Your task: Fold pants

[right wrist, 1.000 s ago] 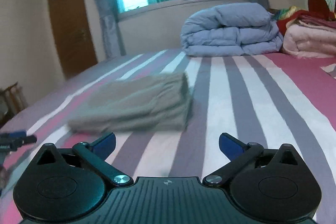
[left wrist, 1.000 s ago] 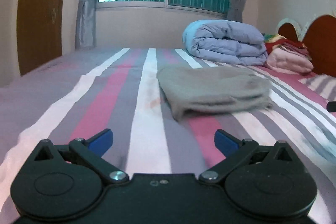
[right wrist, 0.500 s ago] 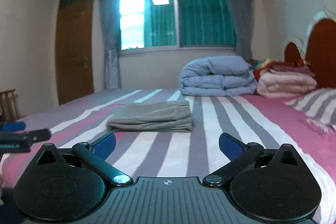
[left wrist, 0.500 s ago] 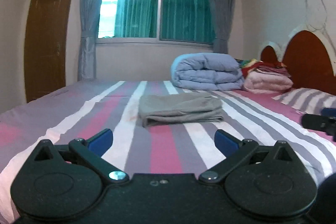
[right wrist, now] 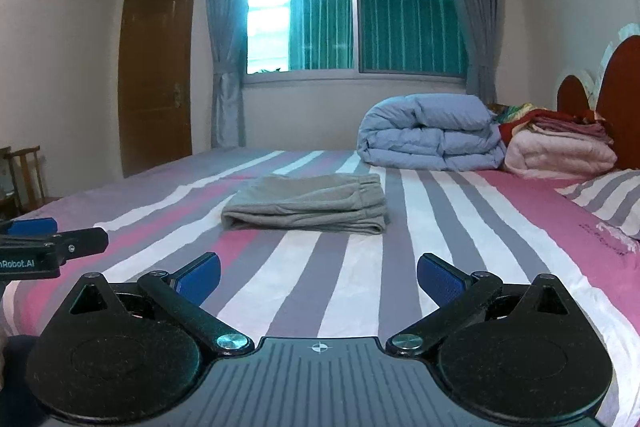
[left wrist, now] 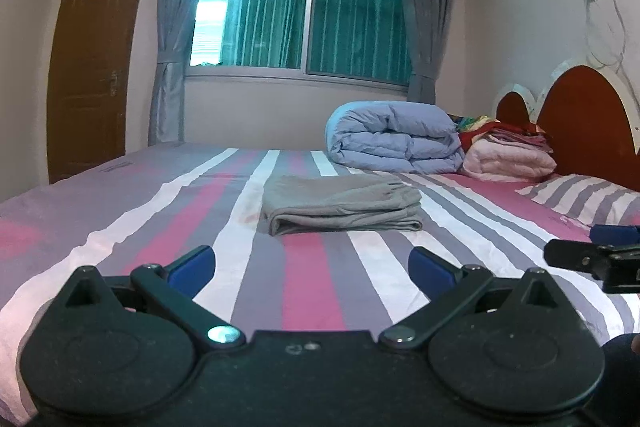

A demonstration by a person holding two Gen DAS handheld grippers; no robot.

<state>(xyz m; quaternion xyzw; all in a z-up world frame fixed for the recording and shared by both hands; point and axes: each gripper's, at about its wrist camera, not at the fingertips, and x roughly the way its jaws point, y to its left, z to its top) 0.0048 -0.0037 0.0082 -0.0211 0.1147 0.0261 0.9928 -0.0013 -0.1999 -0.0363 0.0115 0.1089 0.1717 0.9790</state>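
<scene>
While our left claw (left wrist: 312,263) and right claw (right wrist: 319,273) hang spread and empty, the folded grey fabric pants (left wrist: 340,203) lie mid-bed on the pink, grey and white striped sheet (left wrist: 308,279), bare sheet all around.

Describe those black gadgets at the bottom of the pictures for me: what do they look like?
Each is a matte black plastic tool. The left gripper and right gripper both have two round black discs, silver pivot screws, slanted black link bars and blue pads on the fingers. The right one's base is ribbed grey with a small crosshair mark. White lettering ending "Robot.AI" shows on the left one's side.
</scene>
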